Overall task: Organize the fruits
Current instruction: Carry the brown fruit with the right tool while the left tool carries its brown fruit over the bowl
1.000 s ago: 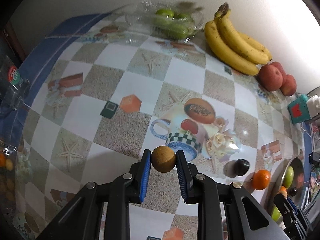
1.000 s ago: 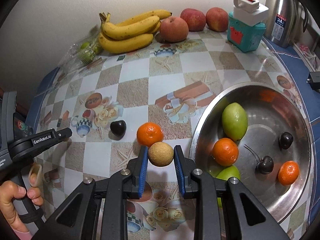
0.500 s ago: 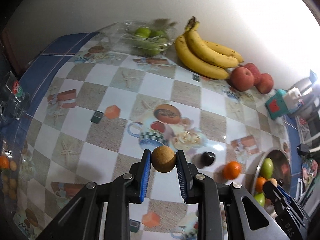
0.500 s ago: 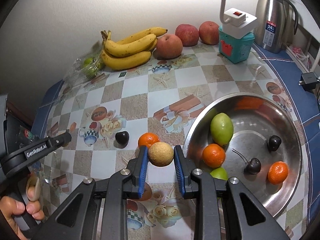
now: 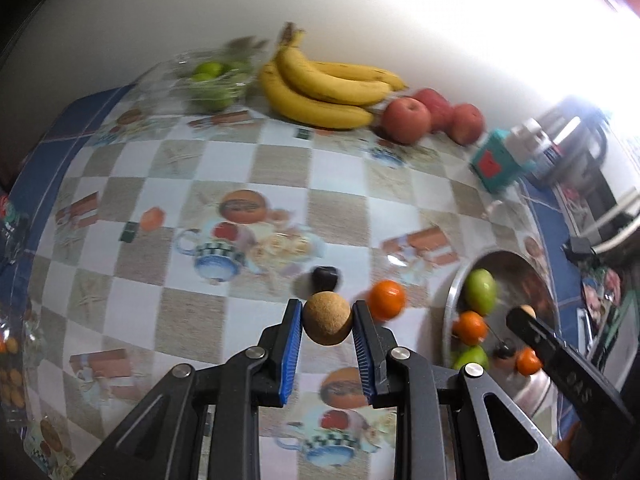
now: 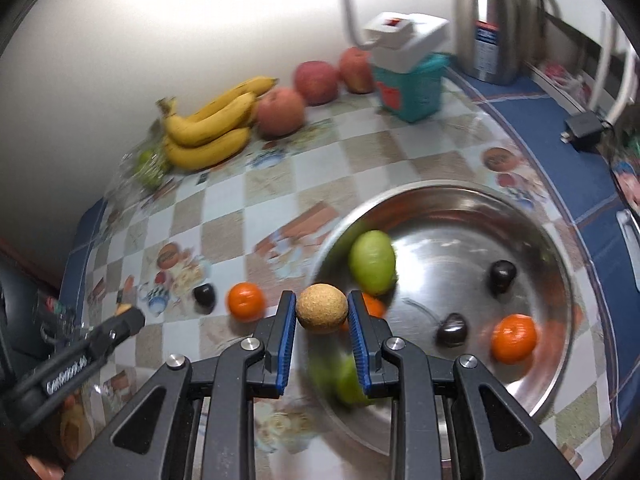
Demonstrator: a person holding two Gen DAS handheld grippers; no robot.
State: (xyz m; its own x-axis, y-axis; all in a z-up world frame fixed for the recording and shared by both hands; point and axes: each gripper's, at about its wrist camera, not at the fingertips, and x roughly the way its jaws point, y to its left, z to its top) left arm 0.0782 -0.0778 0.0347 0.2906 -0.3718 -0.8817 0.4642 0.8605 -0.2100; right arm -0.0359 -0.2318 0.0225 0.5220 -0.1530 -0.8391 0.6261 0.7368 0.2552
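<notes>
My left gripper (image 5: 327,322) is shut on a round tan fruit (image 5: 327,317) and holds it above the checkered tablecloth. My right gripper (image 6: 322,312) is shut on a second tan fruit (image 6: 321,307) over the near left rim of the steel bowl (image 6: 532,216). The bowl holds a green fruit (image 6: 372,262), oranges (image 6: 513,338) and two dark fruits (image 6: 502,276). An orange (image 6: 245,302) and a dark fruit (image 6: 204,295) lie on the cloth left of the bowl; they also show in the left wrist view as the orange (image 5: 386,300) and dark fruit (image 5: 325,277).
Bananas (image 5: 320,92), red apples (image 5: 406,120) and a clear bag of green fruit (image 5: 208,80) line the back wall. A teal box with a white lamp (image 6: 412,80) and a steel kettle (image 6: 494,24) stand at the back right. A charger (image 6: 584,126) lies on the blue border.
Both grippers have swung to the right with their tan fruits. The right gripper now hangs over the bowl's rim, and the left gripper is closer to the loose orange and dark fruit.
</notes>
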